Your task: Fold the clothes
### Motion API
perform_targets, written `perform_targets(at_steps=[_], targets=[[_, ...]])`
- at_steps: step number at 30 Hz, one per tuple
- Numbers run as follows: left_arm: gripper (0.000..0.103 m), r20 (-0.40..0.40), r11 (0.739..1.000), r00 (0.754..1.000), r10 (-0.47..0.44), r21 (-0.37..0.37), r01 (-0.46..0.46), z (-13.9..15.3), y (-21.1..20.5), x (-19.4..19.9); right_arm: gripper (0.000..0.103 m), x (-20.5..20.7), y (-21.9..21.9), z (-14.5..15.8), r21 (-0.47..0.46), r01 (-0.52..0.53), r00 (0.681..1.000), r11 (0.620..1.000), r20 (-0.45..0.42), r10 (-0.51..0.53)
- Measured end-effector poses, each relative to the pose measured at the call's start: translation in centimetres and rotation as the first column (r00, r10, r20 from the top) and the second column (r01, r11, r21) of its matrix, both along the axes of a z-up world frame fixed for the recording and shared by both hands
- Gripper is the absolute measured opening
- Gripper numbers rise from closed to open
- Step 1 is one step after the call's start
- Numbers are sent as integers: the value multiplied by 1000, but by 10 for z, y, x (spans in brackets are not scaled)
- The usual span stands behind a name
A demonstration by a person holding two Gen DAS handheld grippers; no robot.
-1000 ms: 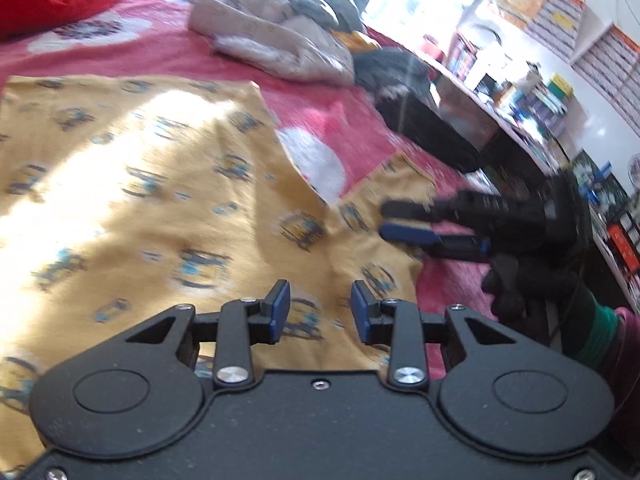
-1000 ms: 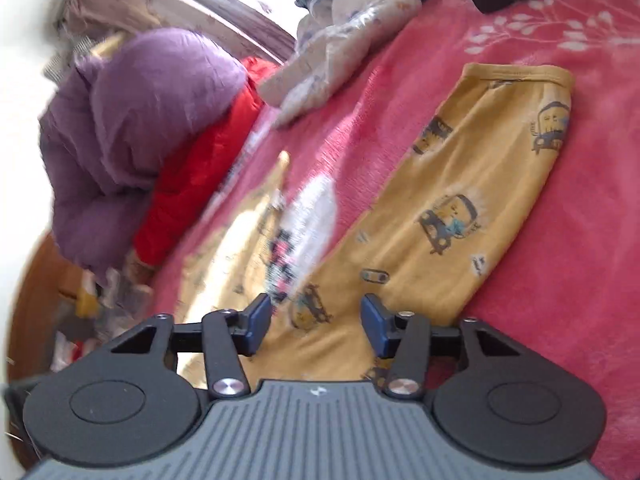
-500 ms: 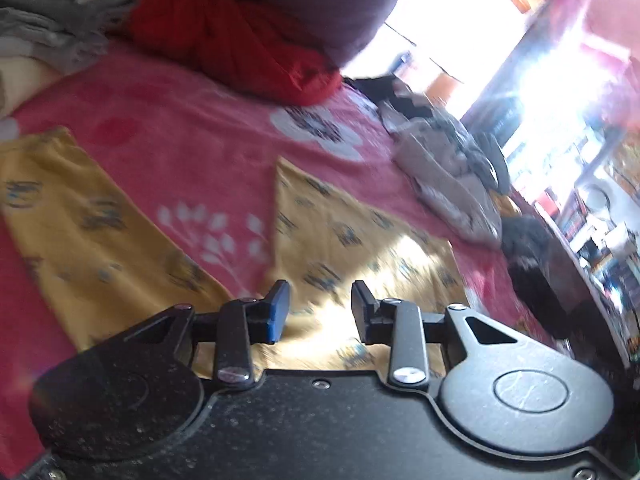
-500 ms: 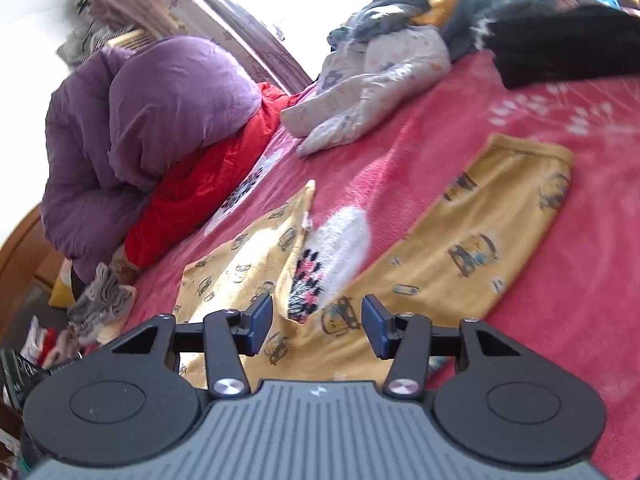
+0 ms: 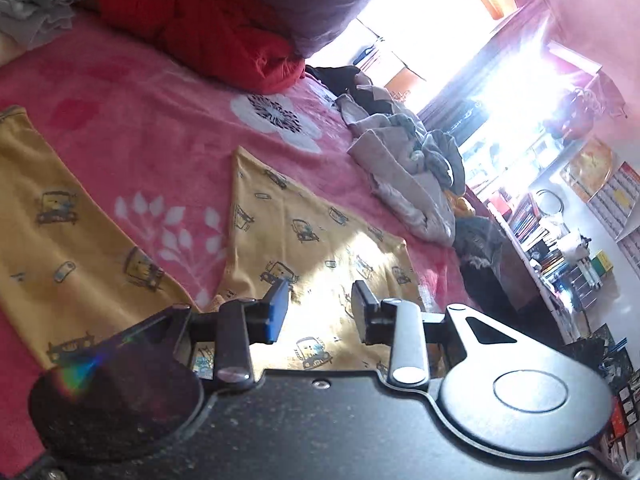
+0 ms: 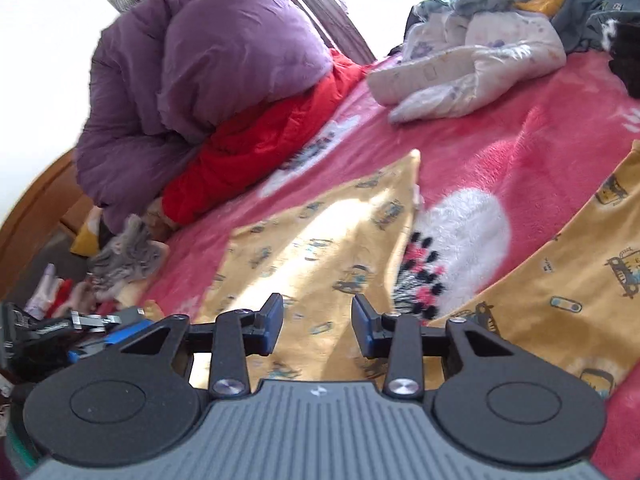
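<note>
While above yellow pyjama trousers (image 5: 320, 240), left tongs (image 5: 320, 312), right tongs (image 6: 318, 322) gape empty.

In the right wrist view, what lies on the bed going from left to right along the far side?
Purple quilt → red quilt tucked under it → pale padded garment → dark heap of clothes at the right edge.
</note>
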State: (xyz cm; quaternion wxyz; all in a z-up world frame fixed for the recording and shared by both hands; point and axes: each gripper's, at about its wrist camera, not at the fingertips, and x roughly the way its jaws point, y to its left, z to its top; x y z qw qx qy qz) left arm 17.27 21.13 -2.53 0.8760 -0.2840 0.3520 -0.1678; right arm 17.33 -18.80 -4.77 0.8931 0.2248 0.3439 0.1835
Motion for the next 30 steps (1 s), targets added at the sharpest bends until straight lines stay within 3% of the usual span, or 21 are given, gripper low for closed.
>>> perform_targets(at_steps=[1,2,5,7,9,14,15,16,18,21,23,25,28,30], targets=[[37,-45,1000,999,9,15,-8,-8,-1,9,39,5,-2,-9,-51,28,999,998,-28,-29],[36,-87,999,996,33,31,-31,-15,1,15,34,8,-9,-17,-40,42,998,998,-44,-44],[36,-68,993,991,119,-15,-121,-18,17,23,33,1,-38,-31,123,57,998,991,-42,-52],[43,-43,993,993,112,-41,-114,-14,22,29,33,-2,-49,-31,164,58,998,985,-30,-54],[48,-61,996,994,88,5,-87,-16,18,37,36,-1,-51,-23,165,51,999,985,3,-52],[46,-74,992,997,28,125,-18,-21,1,50,40,10,-39,-3,93,-14,996,996,88,6],[35,-76,988,997,16,154,-4,-23,-3,52,40,13,-39,-5,93,-21,997,995,79,14],[15,-80,985,997,-2,170,16,-26,-8,53,40,15,-39,-7,93,-22,997,995,78,15],[7,-68,987,998,-10,159,21,-28,-11,54,41,14,-39,-6,84,-15,996,996,91,8],[7,-73,997,997,28,69,-23,-27,3,53,41,12,-40,-5,70,-4,994,998,110,-3],[9,-91,992,992,82,105,-72,-28,9,52,41,11,-41,-5,61,3,992,998,123,-10],[28,-99,986,987,127,123,-115,-28,15,50,41,11,-41,-4,52,10,991,999,136,-17],[28,-19,984,988,153,100,-151,-15,20,40,41,9,-42,-3,38,22,987,999,156,-28],[28,31,992,994,102,71,-104,-8,15,34,41,8,-43,-3,30,30,985,999,169,-34]])
